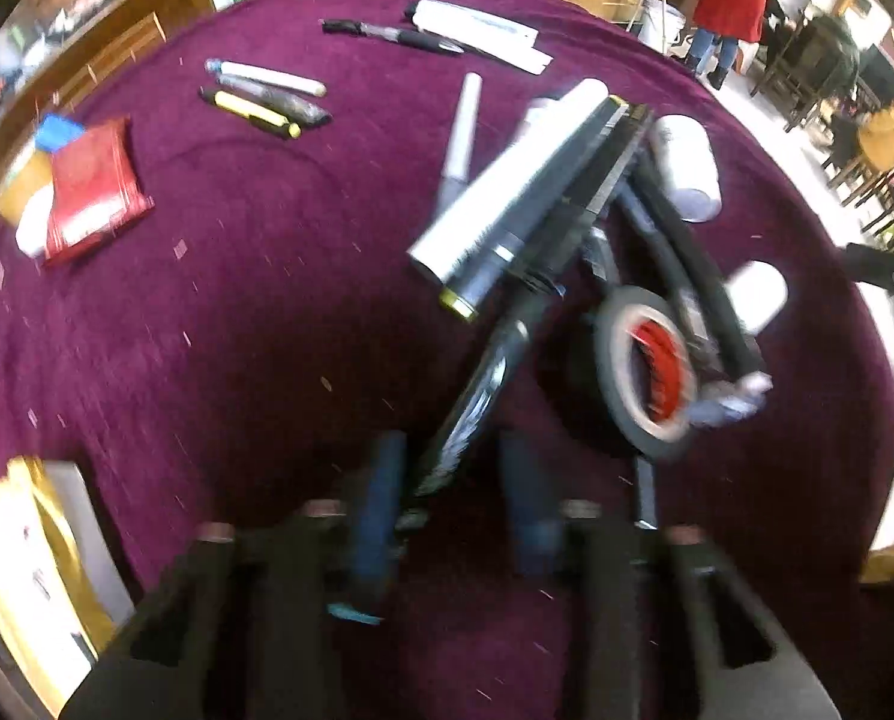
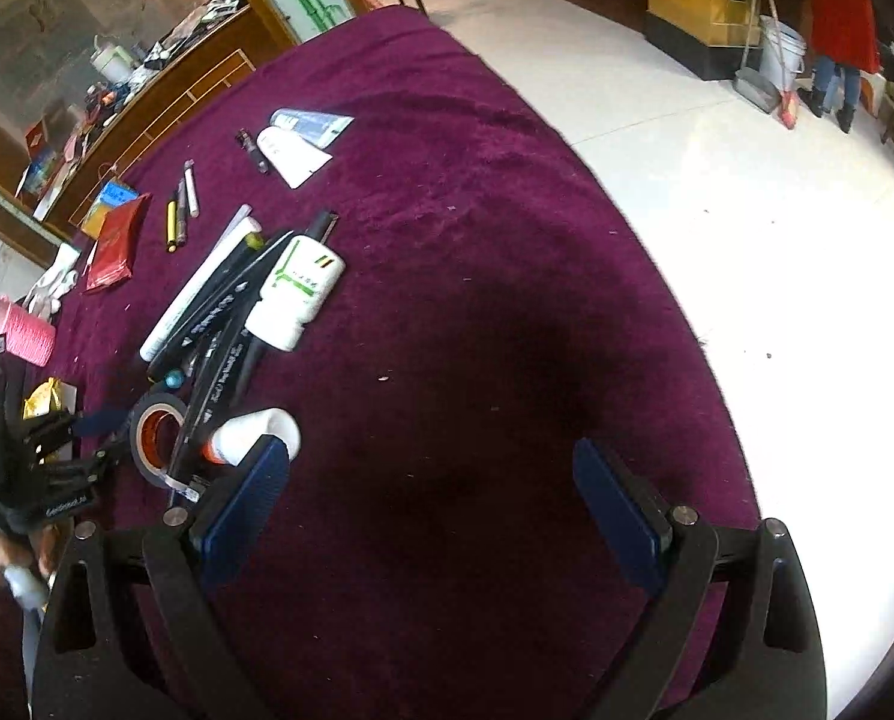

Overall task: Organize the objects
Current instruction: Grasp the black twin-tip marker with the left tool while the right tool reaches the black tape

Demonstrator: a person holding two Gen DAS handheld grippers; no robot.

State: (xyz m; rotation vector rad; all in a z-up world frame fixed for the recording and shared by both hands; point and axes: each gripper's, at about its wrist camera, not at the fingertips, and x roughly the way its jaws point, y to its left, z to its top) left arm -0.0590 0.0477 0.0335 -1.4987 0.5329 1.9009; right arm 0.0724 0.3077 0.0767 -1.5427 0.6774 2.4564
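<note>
Surface: purple tablecloth [image 2: 477,276] was seen under both grippers.
Left gripper [image 1: 453,516]: was pointed steeply down at the pile; its blue fingers [image 1: 381,516] were drawn close together, with the near end of a glossy black tube [image 1: 477,396] lying between them. Whether the pads pressed on it could not be told through the blur.
Right gripper [image 2: 435,510]: was tilted down over bare cloth, jaws spread wide, nothing between them.
Pile: white tube [image 1: 507,186], tape roll [image 1: 645,372] and white bottle [image 2: 297,294] were heaped at 1 o'clock of the left gripper, touching one another.
Pens: yellow pen [image 1: 249,114] and two others were laid side by side at 11 o'clock, well apart from the pile.
Red packet [image 1: 96,186]: was lying at 10 o'clock.
</note>
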